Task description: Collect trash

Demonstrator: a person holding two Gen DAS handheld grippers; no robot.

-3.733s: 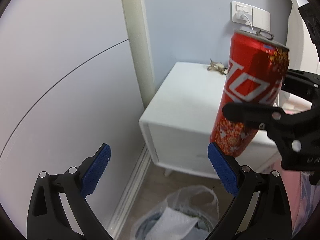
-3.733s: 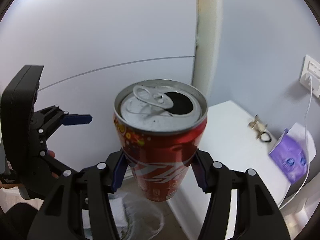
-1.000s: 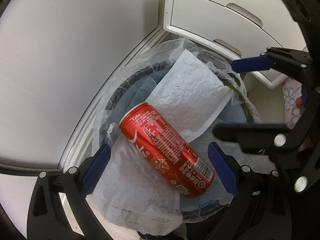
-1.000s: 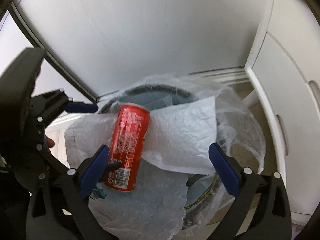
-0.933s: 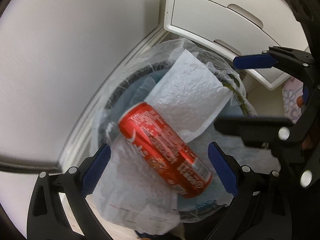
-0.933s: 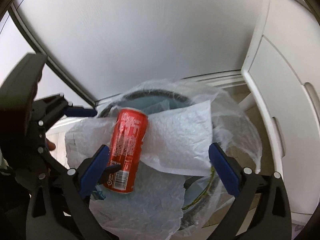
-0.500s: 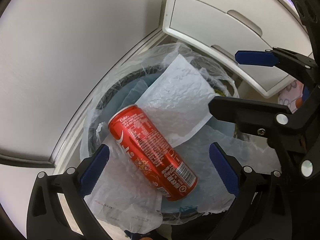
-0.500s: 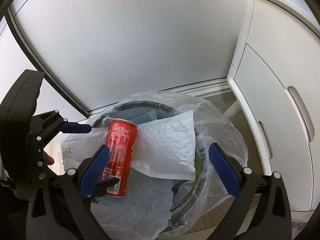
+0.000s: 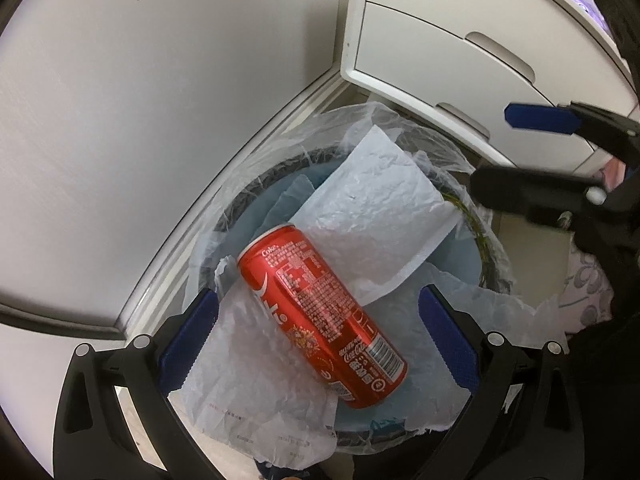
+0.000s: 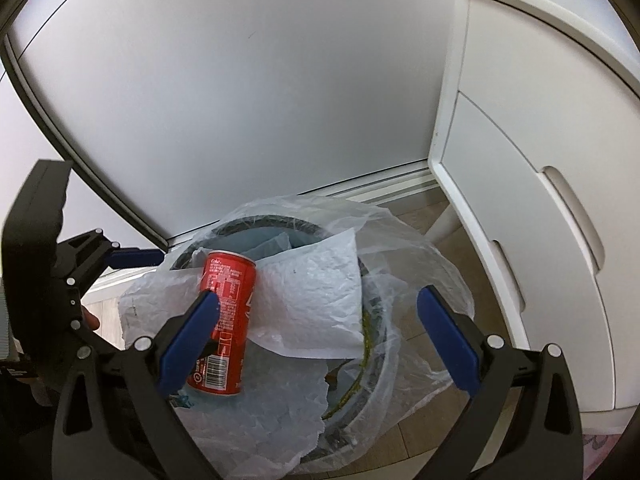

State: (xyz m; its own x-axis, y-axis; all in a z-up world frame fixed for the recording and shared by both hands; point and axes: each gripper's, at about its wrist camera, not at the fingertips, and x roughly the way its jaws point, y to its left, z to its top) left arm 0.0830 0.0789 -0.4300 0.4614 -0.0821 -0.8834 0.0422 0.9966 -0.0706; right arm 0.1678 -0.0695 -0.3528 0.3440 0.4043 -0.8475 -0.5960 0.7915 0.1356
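A red Coke can (image 9: 320, 312) lies on its side in the round bin (image 9: 248, 196), on crumpled white wrapping (image 9: 380, 216). The bin is lined with a clear plastic bag (image 9: 440, 148). My left gripper (image 9: 318, 294) hangs open above the can and touches nothing. From the right wrist view, the can (image 10: 228, 312) rests at the left of the bin (image 10: 260, 220), partly behind my blue left pad. My right gripper (image 10: 318, 296) is open and empty over the white wrapping (image 10: 312, 280). It also shows at the right of the left wrist view, held apart from the bin.
A white drawer cabinet (image 9: 460, 60) (image 10: 540, 200) stands close beside the bin. A pale wall panel with a baseboard (image 10: 380, 184) runs behind it. Wood floor (image 10: 416, 216) shows between bin and cabinet. Floral fabric (image 9: 588, 292) lies at the right.
The right gripper, shut on the upright can 3.7 s ago, now stands open, and the can lies in the bin. Over the last second both grippers drew back from the bin.
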